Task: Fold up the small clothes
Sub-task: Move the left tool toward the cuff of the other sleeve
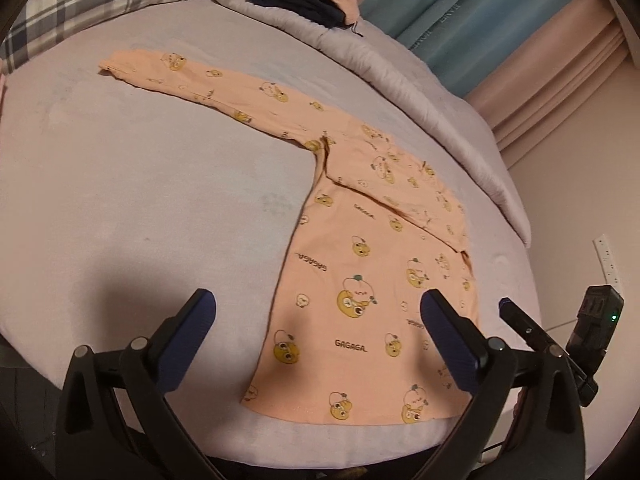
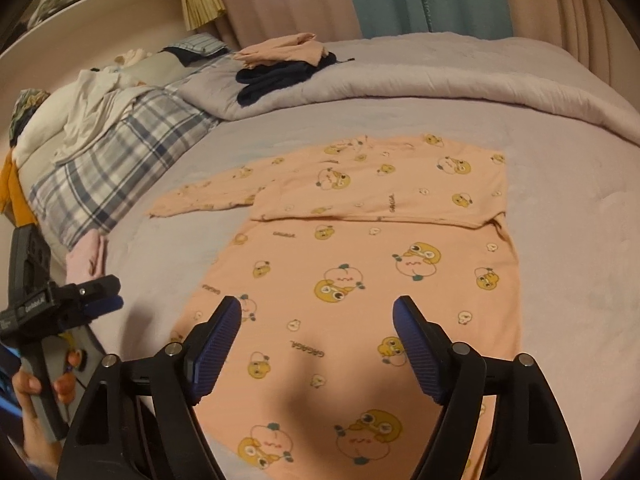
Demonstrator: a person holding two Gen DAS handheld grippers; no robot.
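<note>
Shirt (image 2: 360, 280) lies flat under the spread, empty right gripper (image 2: 318, 344).

"GAGAGA." is printed in dark letters, repeated over my peach shirt (image 1: 372, 280): upright near the hem, sideways and upside down elsewhere. Same word reads on the shirt in the right wrist view. My left gripper (image 2: 102, 298) carries a small white label on its black body, something like "Genrobot.AI", not sure. Blue curtain (image 1: 492, 8) has woven lettering, too blurred to read.
</note>
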